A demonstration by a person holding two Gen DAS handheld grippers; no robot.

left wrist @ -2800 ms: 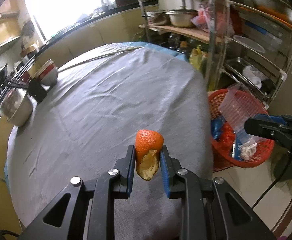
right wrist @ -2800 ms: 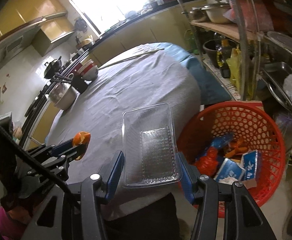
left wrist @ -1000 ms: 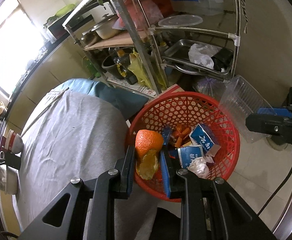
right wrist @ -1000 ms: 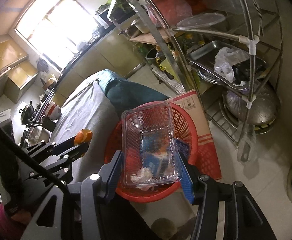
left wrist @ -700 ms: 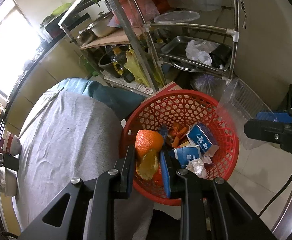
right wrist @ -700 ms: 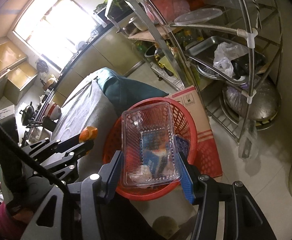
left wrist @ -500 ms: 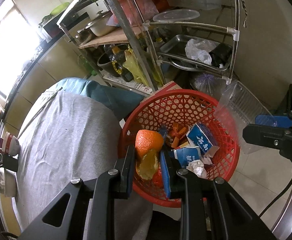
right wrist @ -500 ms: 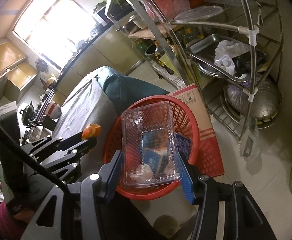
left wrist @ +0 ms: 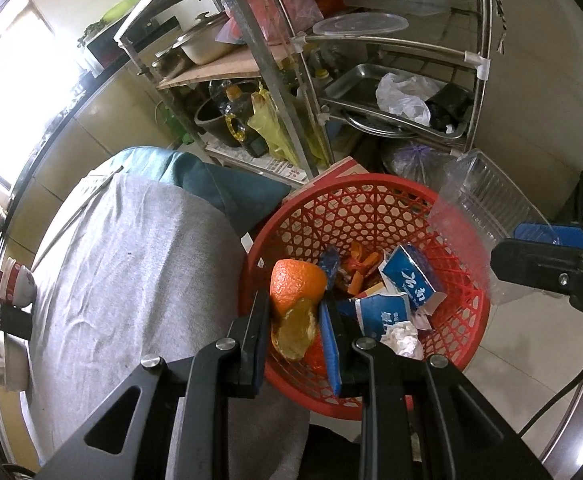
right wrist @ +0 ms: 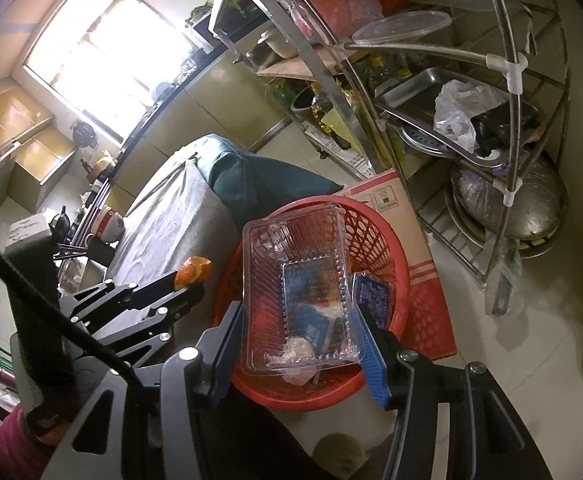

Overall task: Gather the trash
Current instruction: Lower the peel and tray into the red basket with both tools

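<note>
Beside the bench's [left wrist: 131,264] near corner, the red basket [left wrist: 375,216] now sits beneath both tools, ready for dropping: right tool [right wrist: 299,344] grips the clear tray [right wrist: 297,280], left tool [left wrist: 297,328] pinches the orange peel [left wrist: 295,300].

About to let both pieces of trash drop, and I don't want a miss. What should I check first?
1. Orange peel gripped in left tongs: ok.
2. Peel over round red plastic mesh basket: ok.
3. Clear plastic clamshell tray gripped in right tongs: ok.
4. Tray over basket opening: ok in the right wrist view.
5. Room in basket above blue cartons: ok.
6. Height above basket: cannot tell.
</note>
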